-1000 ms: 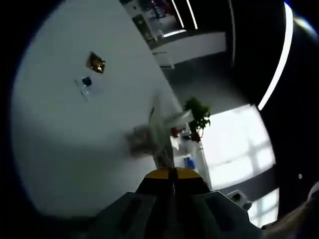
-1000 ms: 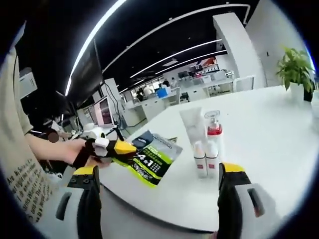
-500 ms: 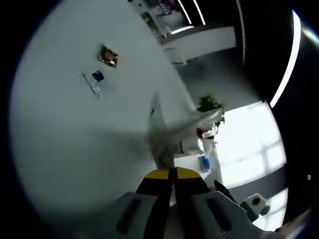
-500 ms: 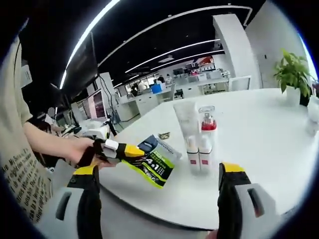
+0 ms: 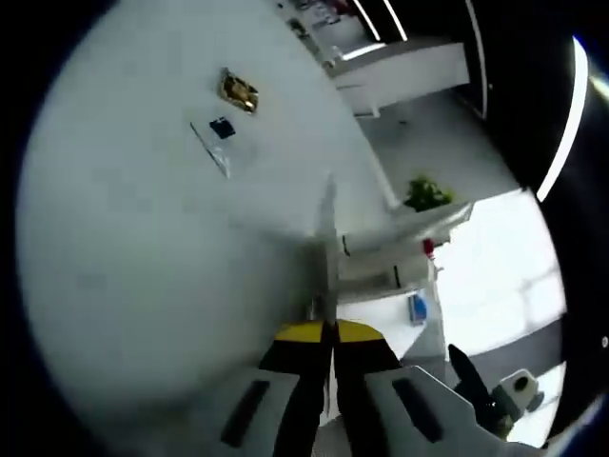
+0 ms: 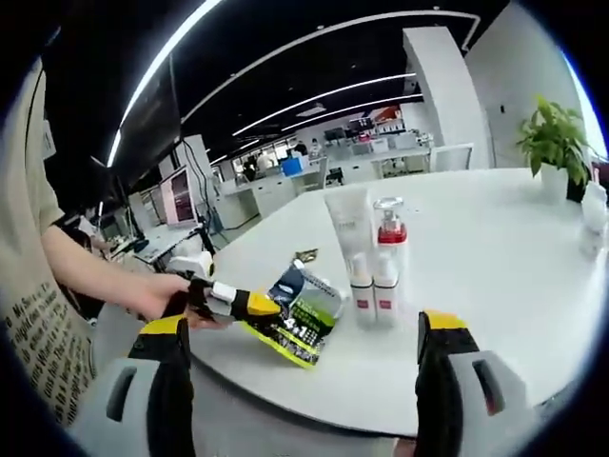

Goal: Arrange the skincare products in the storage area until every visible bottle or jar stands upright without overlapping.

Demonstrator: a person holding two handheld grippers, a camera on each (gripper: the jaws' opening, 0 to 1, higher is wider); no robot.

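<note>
In the left gripper view your left gripper (image 5: pixel 323 335) rises from six o'clock with its yellow-tipped jaws pressed together on the edge of a thin pouch (image 5: pixel 327 249), seen edge-on and blurred, running up toward twelve. The view is rolled hard: the white table (image 5: pixel 143 276) fills the nine o'clock half, with a small gold packet (image 5: pixel 238 91) and a dark-capped item (image 5: pixel 220 132) lying near eleven. A plant (image 5: pixel 425 193) sits at about two o'clock, bright windows toward four. In the right gripper view your right gripper (image 6: pixel 303 335) stands with jaws spread wide apart and nothing between them, the tips at seven and five o'clock. Your hand (image 6: pixel 157 295) comes in from nine o'clock, bringing the left gripper in level, its tips clamped on the green-and-black pouch just over the near table edge. The bottles (image 6: pixel 374 286) stand upright in a tight cluster at centre, a white tube (image 6: pixel 346 221) and a red-collared pump (image 6: pixel 391 232) behind two small ones. The round table (image 6: pixel 495 257) carries a plant at two o'clock; desks and ceiling light strips fill the office behind.
</note>
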